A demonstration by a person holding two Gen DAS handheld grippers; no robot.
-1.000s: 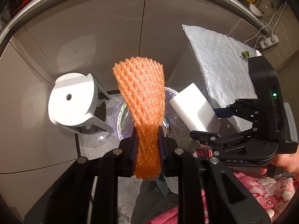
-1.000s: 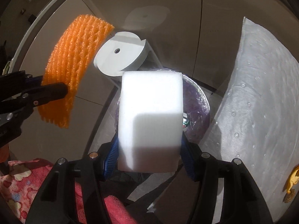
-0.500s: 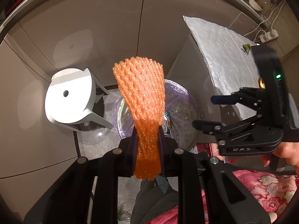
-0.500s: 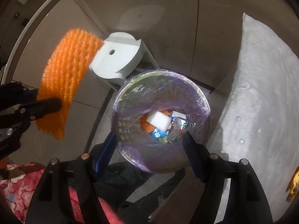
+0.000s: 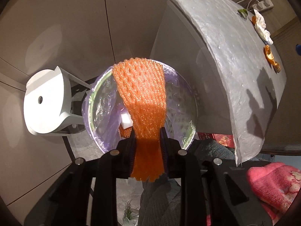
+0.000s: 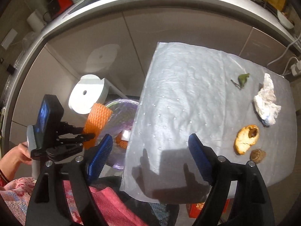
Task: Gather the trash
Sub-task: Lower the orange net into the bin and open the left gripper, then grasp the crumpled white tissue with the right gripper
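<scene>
My left gripper (image 5: 147,143) is shut on an orange foam net (image 5: 141,94) and holds it over the bin (image 5: 180,113), which has a purple liner. A white foam block (image 5: 125,121) lies inside the bin. The left gripper also shows in the right wrist view (image 6: 88,136), with the net (image 6: 96,120) above the bin (image 6: 122,113). My right gripper (image 6: 150,156) is open and empty over the near edge of the grey table sheet (image 6: 188,98). On the sheet lie a crumpled tissue (image 6: 266,101), an orange peel (image 6: 246,139), a nutshell (image 6: 257,156) and a green leaf (image 6: 242,78).
A white round stool (image 5: 45,101) stands left of the bin, against beige cabinet doors (image 5: 65,28). A counter edge (image 6: 131,1) runs above. A power strip (image 5: 263,4) lies behind the table. Pink cloth (image 5: 272,184) is at the lower right.
My right gripper opened and dropped the white foam block into the bin, then swung right over the table. My left gripper brought the orange net over the bin.
</scene>
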